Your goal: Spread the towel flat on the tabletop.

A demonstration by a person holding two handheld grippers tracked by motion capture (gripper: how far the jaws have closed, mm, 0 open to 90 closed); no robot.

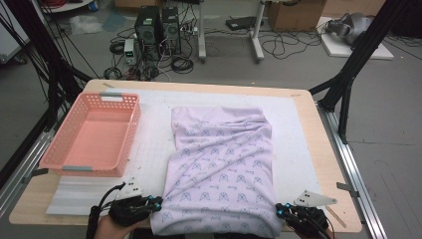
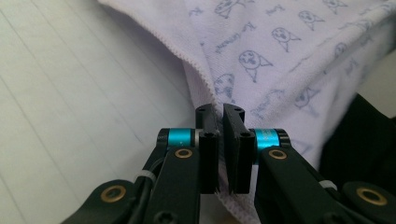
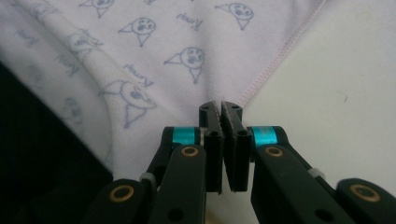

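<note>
**Both near corners pinched, the fold itself still ahead**

The lilac printed cloth (image 1: 219, 169) is lying lengthwise down the middle of the surface (image 1: 308, 149), on the white mat (image 1: 154, 149), with its near end hanging over the front edge toward the person. It looks already doubled once: the far end is showing a soft rounded edge with a few creases running across it.

The left tongs (image 1: 158, 203) are sitting at the near left corner, and in the left gripper view the two black jaws are pressed together with the stitched hem of the cloth (image 2: 280, 56) pinched between them. The right tongs (image 1: 279, 211) are mirroring that at the near right corner; the right gripper view is showing the jaws closed on the cloth (image 3: 154, 60) close to its pink-stitched edge.

So the grasp appears done on both sides, and the cloth is not yet lifted: it is resting flat apart from a little bunching at each pinch.

What seems left is the next fold, probably carrying the near end up and over toward the far end, then smoothing. The pink basket (image 1: 94, 132) is standing empty at the left of the surface, just beside the cloth, and looks like the likely destination once folding is finished.
</note>
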